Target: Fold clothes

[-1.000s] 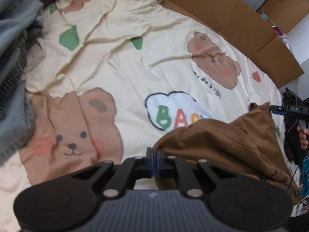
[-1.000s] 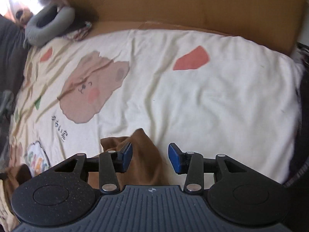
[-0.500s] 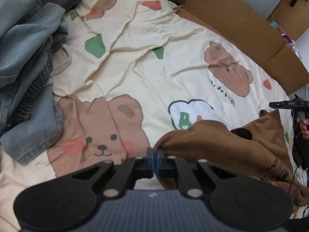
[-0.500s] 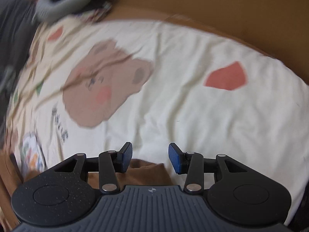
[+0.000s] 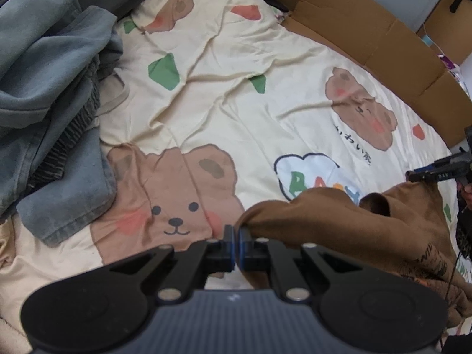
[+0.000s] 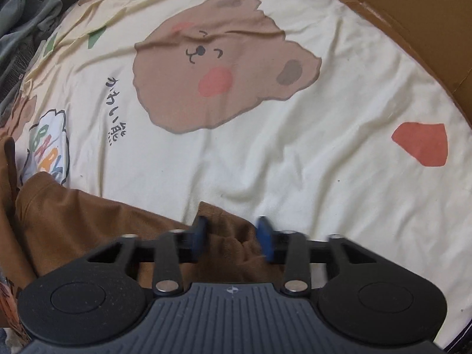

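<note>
Shirt [image 5: 339,224]: brown, soft, limp, light; crumpled at near right edge of bed sheet [image 5: 236,112]. Left gripper [image 5: 236,244] pressed together, pinching shirt edge. Right gripper [image 6: 233,236] closing, fabric fold between pads, not yet pinched. Likely sags and bunches when lifted; best hold at hem corners or shoulders, pull taut. Denim pile [image 5: 50,112] at left edge, cardboard [image 5: 368,38] along far edge. Shirt's lower part cut off, print unreadable, layout unclear.

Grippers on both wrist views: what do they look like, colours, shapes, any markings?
Left gripper and right gripper: matte black, ribbed grey body, two round side lobes, silver rivets on angular finger links, blue pads. A small emblem marks each ribbed body. No cables or sleeves visible.
</note>
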`<state>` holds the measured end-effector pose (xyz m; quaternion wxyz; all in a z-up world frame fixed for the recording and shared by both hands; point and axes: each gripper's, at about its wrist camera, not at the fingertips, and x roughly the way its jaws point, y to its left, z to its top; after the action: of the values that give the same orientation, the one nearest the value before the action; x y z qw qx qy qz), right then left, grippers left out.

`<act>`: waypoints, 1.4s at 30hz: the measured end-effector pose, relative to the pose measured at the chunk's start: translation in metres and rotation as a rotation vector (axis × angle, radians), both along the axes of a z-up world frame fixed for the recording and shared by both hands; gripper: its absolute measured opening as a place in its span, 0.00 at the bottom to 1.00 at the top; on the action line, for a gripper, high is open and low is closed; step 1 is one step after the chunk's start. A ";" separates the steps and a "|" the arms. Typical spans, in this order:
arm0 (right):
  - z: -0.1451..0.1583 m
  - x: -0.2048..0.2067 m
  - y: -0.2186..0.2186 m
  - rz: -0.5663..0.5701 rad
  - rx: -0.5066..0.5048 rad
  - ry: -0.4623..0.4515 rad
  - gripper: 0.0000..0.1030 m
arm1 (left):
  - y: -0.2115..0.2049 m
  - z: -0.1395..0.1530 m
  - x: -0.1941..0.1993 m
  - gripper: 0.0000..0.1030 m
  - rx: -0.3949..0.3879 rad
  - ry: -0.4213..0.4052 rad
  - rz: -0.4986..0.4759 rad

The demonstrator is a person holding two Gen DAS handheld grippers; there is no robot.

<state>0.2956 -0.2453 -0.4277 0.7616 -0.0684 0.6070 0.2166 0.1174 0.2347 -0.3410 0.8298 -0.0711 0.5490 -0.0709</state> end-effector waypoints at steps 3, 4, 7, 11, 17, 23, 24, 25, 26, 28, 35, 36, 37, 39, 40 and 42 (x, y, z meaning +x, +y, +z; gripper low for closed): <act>0.008 0.000 -0.004 -0.007 0.017 -0.003 0.02 | 0.004 0.003 -0.001 0.03 0.000 -0.006 0.016; 0.012 0.000 -0.007 -0.017 0.019 -0.009 0.01 | 0.005 0.005 -0.001 0.03 0.000 -0.009 0.020; 0.028 0.001 -0.023 -0.106 0.033 -0.024 0.01 | 0.008 0.011 0.000 0.03 0.002 -0.024 0.025; 0.053 0.000 -0.053 -0.214 0.022 -0.073 0.01 | 0.011 0.020 0.007 0.03 0.021 -0.055 0.030; 0.078 -0.006 -0.103 -0.339 -0.046 -0.143 0.01 | 0.020 0.037 0.027 0.03 0.062 -0.108 0.043; 0.097 -0.008 -0.133 -0.384 -0.107 -0.184 0.01 | 0.020 0.059 0.064 0.03 0.120 -0.174 0.011; 0.101 -0.007 -0.136 -0.393 -0.113 -0.196 0.01 | 0.019 0.063 0.071 0.03 0.130 -0.189 0.004; 0.104 -0.006 -0.140 -0.402 -0.120 -0.207 0.01 | 0.018 0.067 0.078 0.03 0.137 -0.204 0.001; 0.108 -0.005 -0.143 -0.411 -0.126 -0.218 0.01 | 0.018 0.071 0.086 0.03 0.145 -0.218 0.000; 0.114 0.000 -0.149 -0.427 -0.128 -0.239 0.01 | 0.015 0.076 0.101 0.03 0.158 -0.242 -0.003; 0.132 0.015 -0.158 -0.464 -0.129 -0.295 0.01 | 0.004 0.091 0.158 0.03 0.202 -0.311 -0.028; 0.134 0.017 -0.158 -0.469 -0.128 -0.304 0.01 | 0.002 0.092 0.166 0.03 0.208 -0.319 -0.028; 0.136 0.020 -0.158 -0.476 -0.127 -0.311 0.01 | 0.000 0.093 0.174 0.03 0.214 -0.326 -0.029; 0.140 0.024 -0.160 -0.493 -0.128 -0.325 0.01 | -0.005 0.094 0.190 0.03 0.227 -0.339 -0.041; 0.141 0.025 -0.161 -0.500 -0.131 -0.331 0.01 | -0.008 0.094 0.197 0.03 0.233 -0.344 -0.049; 0.142 0.027 -0.166 -0.519 -0.136 -0.340 0.01 | -0.016 0.092 0.209 0.03 0.235 -0.352 -0.063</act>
<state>0.3229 -0.4110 -0.2854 0.8758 0.0028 0.4810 -0.0406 0.3260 0.2188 -0.2489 0.9127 0.0571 0.4022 -0.0437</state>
